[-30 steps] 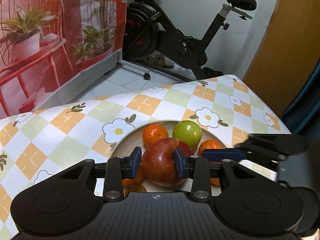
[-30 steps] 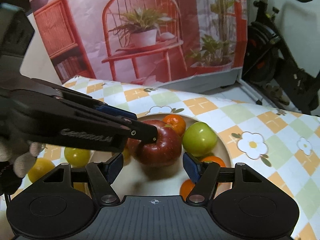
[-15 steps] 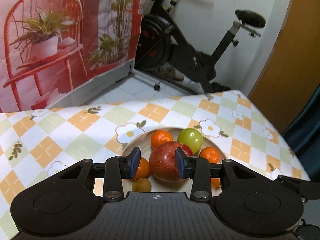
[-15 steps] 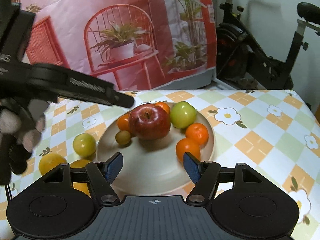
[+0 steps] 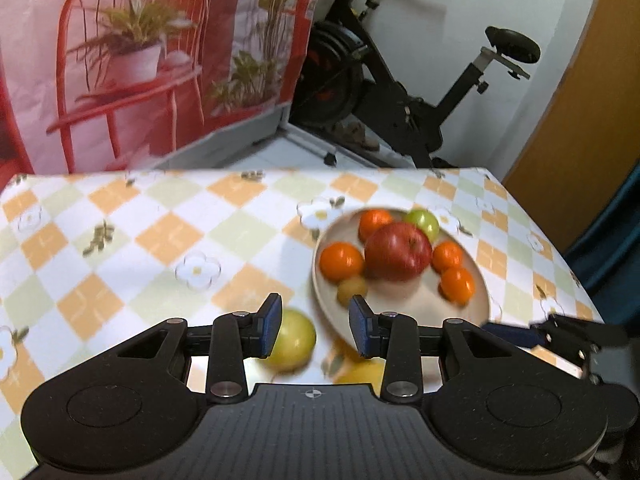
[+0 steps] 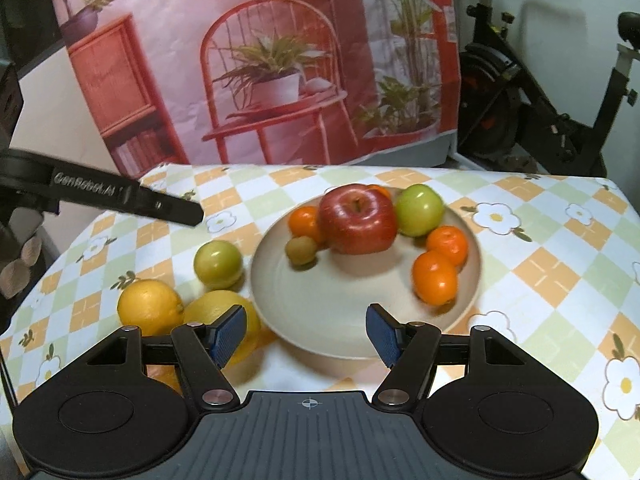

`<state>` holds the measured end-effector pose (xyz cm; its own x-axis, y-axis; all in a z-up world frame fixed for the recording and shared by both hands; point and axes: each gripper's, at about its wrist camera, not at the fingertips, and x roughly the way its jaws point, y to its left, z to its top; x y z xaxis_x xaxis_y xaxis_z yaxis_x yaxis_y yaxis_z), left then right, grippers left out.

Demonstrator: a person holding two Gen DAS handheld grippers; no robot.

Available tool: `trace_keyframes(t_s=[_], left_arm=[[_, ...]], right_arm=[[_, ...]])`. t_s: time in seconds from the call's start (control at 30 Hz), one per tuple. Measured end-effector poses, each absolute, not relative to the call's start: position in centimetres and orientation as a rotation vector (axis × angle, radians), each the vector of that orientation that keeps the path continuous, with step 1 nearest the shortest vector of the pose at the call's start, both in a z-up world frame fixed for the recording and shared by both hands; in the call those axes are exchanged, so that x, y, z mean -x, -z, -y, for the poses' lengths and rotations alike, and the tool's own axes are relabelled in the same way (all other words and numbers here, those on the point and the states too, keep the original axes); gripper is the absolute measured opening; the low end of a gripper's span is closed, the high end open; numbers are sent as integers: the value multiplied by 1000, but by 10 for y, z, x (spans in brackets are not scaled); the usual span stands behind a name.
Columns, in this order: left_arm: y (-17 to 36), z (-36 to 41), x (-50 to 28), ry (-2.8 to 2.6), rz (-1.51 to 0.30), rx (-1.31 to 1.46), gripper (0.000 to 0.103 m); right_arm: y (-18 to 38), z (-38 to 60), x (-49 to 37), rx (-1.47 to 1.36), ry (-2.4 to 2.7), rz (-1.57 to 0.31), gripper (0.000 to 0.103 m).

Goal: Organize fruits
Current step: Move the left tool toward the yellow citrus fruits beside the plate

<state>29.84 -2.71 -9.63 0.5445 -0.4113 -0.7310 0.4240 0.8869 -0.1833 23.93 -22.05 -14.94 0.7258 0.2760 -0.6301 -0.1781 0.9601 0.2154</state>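
Observation:
A beige plate (image 6: 340, 312) holds a big red apple (image 6: 358, 220), a green apple (image 6: 420, 210), several oranges (image 6: 436, 278) and a small brown-green fruit (image 6: 302, 250). Left of the plate on the cloth lie another green apple (image 6: 218, 264) and two lemons (image 6: 150, 306). My right gripper (image 6: 306, 334) stands open over the plate's near rim, nothing between its pads. My left gripper (image 5: 315, 330) is open and empty, back from the plate (image 5: 404, 300) and the red apple (image 5: 398, 250). A green apple (image 5: 294, 340) lies below its left pad. The left gripper's finger (image 6: 120, 196) reaches in from the left.
The table wears a checked cloth with flowers (image 6: 560, 272). Its far edge drops to the floor by a red printed backdrop (image 6: 280, 60) and an exercise bike (image 5: 400, 112). A gloved hand (image 6: 24, 256) shows at the left edge. My right gripper's tip (image 5: 552, 332) shows low right.
My left gripper drew back and to the left, off the red apple, which stays on the plate. My right gripper also pulled back, so the whole plate and loose fruit show.

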Motion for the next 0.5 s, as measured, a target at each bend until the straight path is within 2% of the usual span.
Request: trace_keyframes(t_s=[0.3, 0.37, 0.43, 0.5], left_arm=[[105, 8, -292, 476, -869, -28, 38], [106, 5, -293, 482, -876, -20, 36], [107, 3, -293, 490, -887, -17, 29], [109, 1, -292, 494, -892, -14, 29]], right_arm=[[146, 206, -254, -110, -242, -728, 63], [144, 200, -259, -98, -250, -725, 63], [143, 194, -264, -90, -263, -726, 63], [143, 189, -268, -78, -273, -732, 63]])
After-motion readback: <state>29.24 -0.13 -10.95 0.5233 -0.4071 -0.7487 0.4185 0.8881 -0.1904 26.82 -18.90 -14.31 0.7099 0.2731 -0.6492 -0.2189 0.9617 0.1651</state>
